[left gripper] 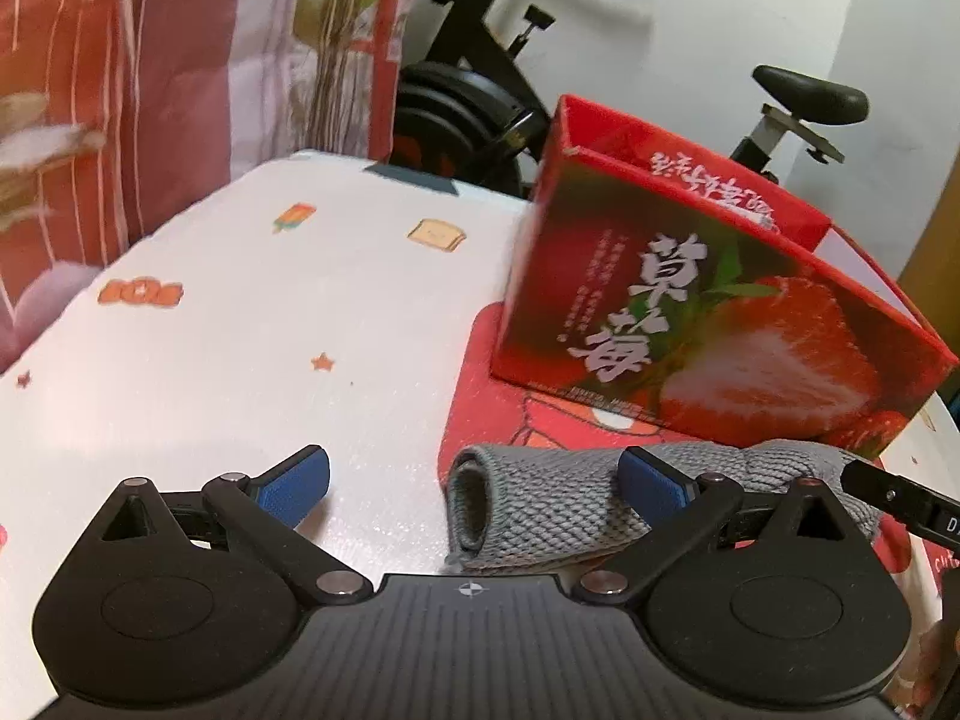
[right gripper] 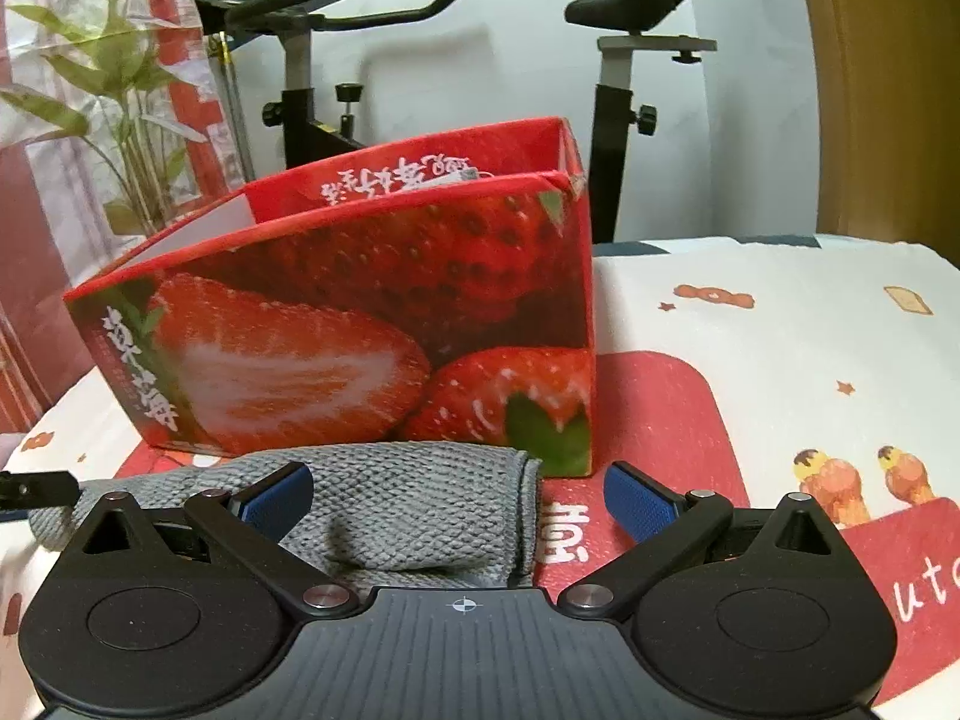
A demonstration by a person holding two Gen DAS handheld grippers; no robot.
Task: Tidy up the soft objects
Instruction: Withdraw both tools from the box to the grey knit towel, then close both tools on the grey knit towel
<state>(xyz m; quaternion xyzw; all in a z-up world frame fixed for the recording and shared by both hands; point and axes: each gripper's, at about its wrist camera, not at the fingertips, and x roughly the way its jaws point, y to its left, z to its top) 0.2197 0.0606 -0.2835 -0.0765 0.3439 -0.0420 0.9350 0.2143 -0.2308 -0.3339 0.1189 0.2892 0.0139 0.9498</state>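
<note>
We see a rolled gray knit cloth (left gripper: 540, 510) lying on a red mat (left gripper: 474, 384) on the tabletop (left gripper: 240, 330), just in front of an open red strawberry box (left gripper: 690, 324). The roll's long axis runs side to side along the box's front wall. In the left wrist view its open rolled end points left, and its far end is hidden behind the gripper body. In the right wrist view the near edge of the cloth (right gripper: 408, 510) is likewise cut off by the gripper body. What lies inside the box (right gripper: 372, 324) is hard to make out.

The left gripper (left gripper: 474, 486) has its blue fingers (left gripper: 294, 486) spread wide apart, one of them in front of the cloth. The right gripper (right gripper: 459, 498) is also spread wide, holding nothing. An exercise bike (right gripper: 624, 60) stands behind the tabletop.
</note>
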